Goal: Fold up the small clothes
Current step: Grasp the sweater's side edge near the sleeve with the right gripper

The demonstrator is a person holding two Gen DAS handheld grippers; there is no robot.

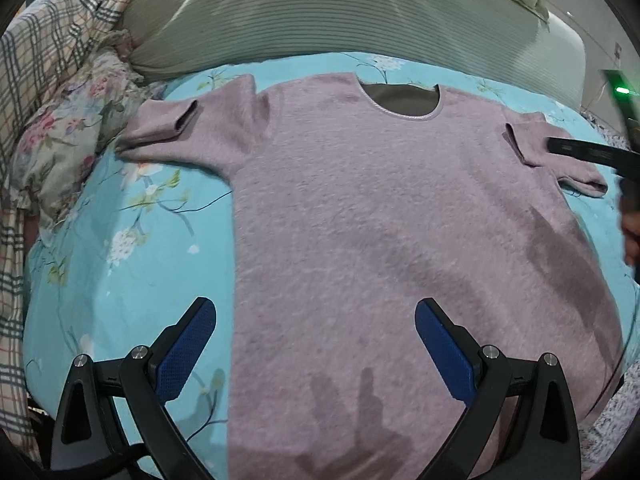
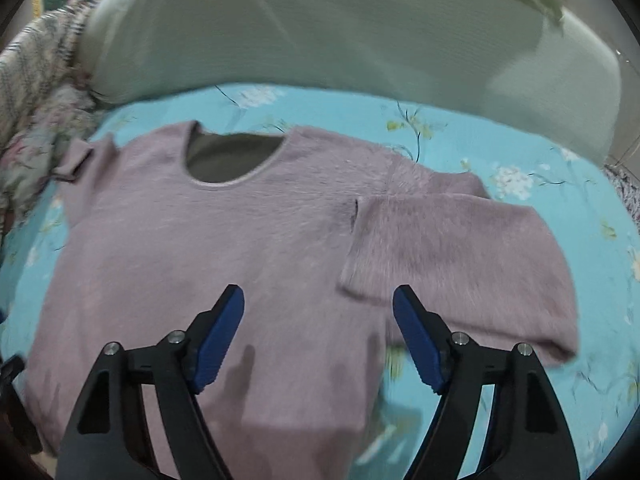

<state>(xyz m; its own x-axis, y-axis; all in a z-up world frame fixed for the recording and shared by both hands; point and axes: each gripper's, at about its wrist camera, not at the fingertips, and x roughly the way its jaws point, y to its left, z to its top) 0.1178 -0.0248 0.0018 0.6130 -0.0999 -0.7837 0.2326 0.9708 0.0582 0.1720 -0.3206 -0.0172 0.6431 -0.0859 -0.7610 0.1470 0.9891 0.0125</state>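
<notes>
A fuzzy mauve short-sleeved sweater (image 1: pixel 380 220) lies flat, neck away from me, on a turquoise floral sheet (image 1: pixel 132 240). It also shows in the right wrist view (image 2: pixel 208 264). Its right sleeve (image 2: pixel 460 264) lies spread out beside the body. Its left sleeve (image 1: pixel 168 128) lies folded at the far left. My left gripper (image 1: pixel 316 344) is open and empty above the sweater's lower left edge. My right gripper (image 2: pixel 318 332) is open and empty above the body, near the right sleeve's edge; one of its fingers (image 1: pixel 588 152) shows at the right of the left wrist view.
A grey-green ribbed cushion (image 1: pixel 320 12) lies behind the sweater. A plaid blanket (image 1: pixel 48 48) and a floral cloth (image 1: pixel 68 136) are bunched at the left. The sheet's edge (image 1: pixel 616 384) falls away at the right.
</notes>
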